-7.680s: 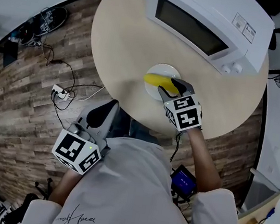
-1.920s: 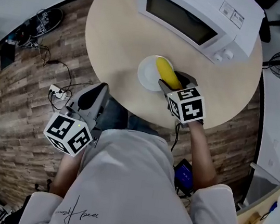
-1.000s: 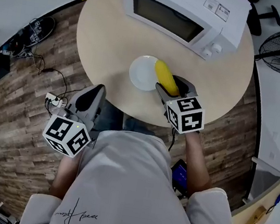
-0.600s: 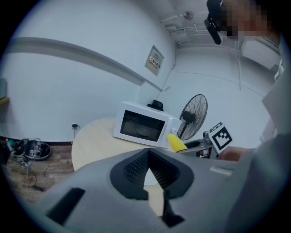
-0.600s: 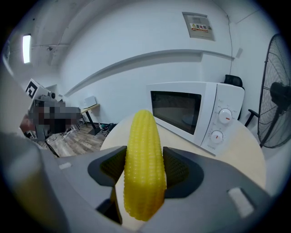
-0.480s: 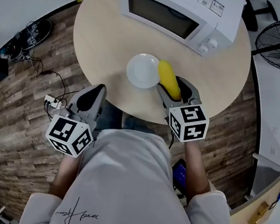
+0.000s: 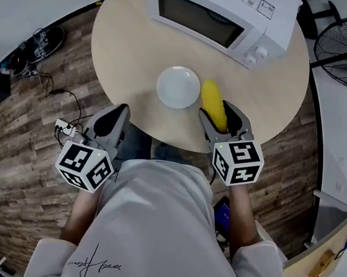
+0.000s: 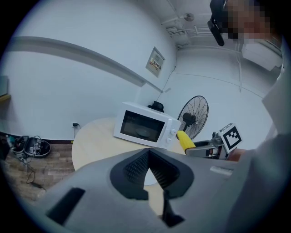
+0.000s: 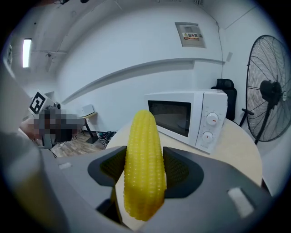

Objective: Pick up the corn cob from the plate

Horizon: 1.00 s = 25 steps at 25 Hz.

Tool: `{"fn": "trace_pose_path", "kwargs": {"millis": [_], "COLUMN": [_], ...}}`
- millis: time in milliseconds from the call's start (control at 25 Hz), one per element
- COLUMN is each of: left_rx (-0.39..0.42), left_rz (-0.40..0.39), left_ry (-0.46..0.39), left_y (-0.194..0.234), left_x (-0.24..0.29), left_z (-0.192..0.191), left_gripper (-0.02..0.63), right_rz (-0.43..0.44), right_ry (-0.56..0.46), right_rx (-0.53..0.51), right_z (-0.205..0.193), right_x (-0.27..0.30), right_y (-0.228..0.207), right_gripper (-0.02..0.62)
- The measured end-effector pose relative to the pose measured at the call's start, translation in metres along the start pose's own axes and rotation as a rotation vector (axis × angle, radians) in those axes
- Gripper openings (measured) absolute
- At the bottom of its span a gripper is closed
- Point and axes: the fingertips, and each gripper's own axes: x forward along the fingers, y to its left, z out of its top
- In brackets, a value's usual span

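One right hand-held gripper [image 7: 220,114] tight on corn cob [image 7: 210,97] over table [image 7: 125,49]; left hand-held gripper [image 7: 118,113] closed, seemingly off-table.

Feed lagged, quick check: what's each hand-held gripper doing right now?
Left hand-held gripper: closed, empty.
Right hand-held gripper: closed on the corn cob.

Table [image 7: 133,63] is seen steeply from overhead. Left gripper [image 7: 117,111] and right gripper [image 7: 222,113] are each viewed close from behind, along the jaws. Microwave [image 7: 207,9] ahead is shared.
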Motion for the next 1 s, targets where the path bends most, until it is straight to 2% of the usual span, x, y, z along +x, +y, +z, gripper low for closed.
{"fn": "trace_pose_path", "kwargs": {"millis": [320, 520, 800, 1000], "left_rx": [-0.007, -0.012, -0.007, 0.019], "left_rz": [0.014, 0.017, 0.055, 0.037], "left_ry": [0.008, 0.006, -0.021, -0.055], "left_y": [-0.001, -0.001, 0.004, -0.003], "left_x": [0.000, -0.002, -0.006, -0.012], "left_z": [-0.005, -0.007, -0.005, 0.002], "left_gripper": [-0.008, -0.008, -0.008, -0.008], "right_rz": [-0.035, -0.044, -0.059, -0.067], "right_ry": [-0.102, -0.122, -0.167, -0.209], "right_rx": [0.025, 0.036, 0.059, 0.051], "right_z": [0.010, 0.008, 0.008, 0.014], "right_x": [-0.024, -0.033, -0.048, -0.059], "right_y": [-0.002, 0.001, -0.002, 0.000], "right_gripper": [0.262, 0.262, 0.262, 0.262]}}
